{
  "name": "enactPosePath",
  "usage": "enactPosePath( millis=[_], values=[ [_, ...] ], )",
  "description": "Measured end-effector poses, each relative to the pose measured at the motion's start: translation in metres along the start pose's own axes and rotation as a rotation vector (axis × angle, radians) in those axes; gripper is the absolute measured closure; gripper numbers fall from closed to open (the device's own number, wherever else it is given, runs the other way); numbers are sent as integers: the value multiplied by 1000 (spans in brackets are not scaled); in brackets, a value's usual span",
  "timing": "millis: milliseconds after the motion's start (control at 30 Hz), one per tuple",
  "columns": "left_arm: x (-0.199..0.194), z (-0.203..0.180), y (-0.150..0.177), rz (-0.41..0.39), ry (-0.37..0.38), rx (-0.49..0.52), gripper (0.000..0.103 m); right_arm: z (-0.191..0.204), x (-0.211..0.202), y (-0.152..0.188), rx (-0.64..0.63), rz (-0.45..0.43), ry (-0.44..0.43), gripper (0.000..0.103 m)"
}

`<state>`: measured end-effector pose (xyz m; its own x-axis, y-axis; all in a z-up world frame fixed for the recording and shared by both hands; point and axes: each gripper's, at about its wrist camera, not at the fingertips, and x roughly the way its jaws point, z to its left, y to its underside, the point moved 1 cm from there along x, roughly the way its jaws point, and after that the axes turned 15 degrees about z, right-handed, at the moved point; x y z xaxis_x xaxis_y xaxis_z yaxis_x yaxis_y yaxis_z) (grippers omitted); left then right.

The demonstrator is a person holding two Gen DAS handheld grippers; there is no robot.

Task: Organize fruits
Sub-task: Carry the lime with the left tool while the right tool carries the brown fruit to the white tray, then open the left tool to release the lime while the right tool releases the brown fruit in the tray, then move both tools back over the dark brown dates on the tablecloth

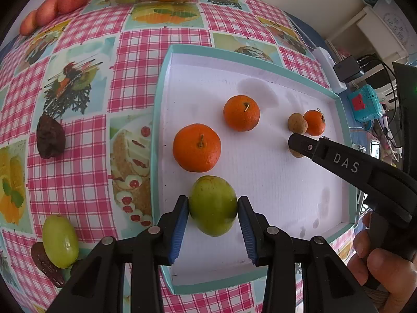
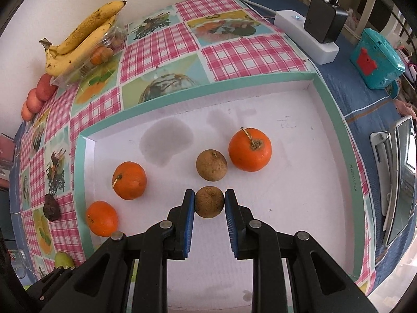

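Note:
My left gripper [image 1: 213, 206] is shut on a green fruit [image 1: 213, 204] over the near part of the white tray [image 1: 260, 60]. Two oranges [image 1: 196, 147] [image 1: 241, 113] lie in the tray ahead of it. My right gripper [image 2: 209, 200] is shut on a small brown fruit [image 2: 209, 202] inside the tray [image 2: 86, 161]; its black fingers also show in the left wrist view [image 1: 299, 143]. A second brown fruit [image 2: 211, 165] and an orange [image 2: 249, 149] lie just beyond it. Two more oranges [image 2: 129, 176] [image 2: 102, 218] lie to the left.
On the checked cloth lie a green fruit [image 1: 60, 241], dark wrinkled fruits [image 1: 50, 139], red fruits [image 1: 54, 7], and a clear box with bananas [image 2: 83, 34]. A white power strip with a black charger [image 2: 307, 35] and a teal box [image 2: 375, 61] stand at the right.

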<state>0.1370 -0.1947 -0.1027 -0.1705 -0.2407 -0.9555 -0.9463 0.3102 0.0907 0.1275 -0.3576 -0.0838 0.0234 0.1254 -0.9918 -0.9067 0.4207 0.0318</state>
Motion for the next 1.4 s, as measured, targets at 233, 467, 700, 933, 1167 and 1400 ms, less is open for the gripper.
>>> enactPosePath(
  millis=[233, 467, 700, 933, 1167, 1400],
  values=[
    [-1, 1, 0, -1, -2, 2, 61, 2, 1, -2, 7, 2, 9, 78],
    [-9, 1, 0, -25, -19, 13, 51, 2, 1, -2, 4, 5, 12, 78],
    [-23, 3, 2, -58, -10, 20, 47, 3, -13, 0, -1, -33, 15, 77],
    [-47, 28, 2, -115, -14, -48, 32, 5, -25, 1, -4, -67, 14, 68],
    [-62, 63, 0, -185, -83, -182, 12, 6, -24, 1, -17, -62, 29, 40],
    [-78, 96, -1, -240, -138, -268, 0, 9, -25, 2, -27, -70, 54, 22]
  ],
)
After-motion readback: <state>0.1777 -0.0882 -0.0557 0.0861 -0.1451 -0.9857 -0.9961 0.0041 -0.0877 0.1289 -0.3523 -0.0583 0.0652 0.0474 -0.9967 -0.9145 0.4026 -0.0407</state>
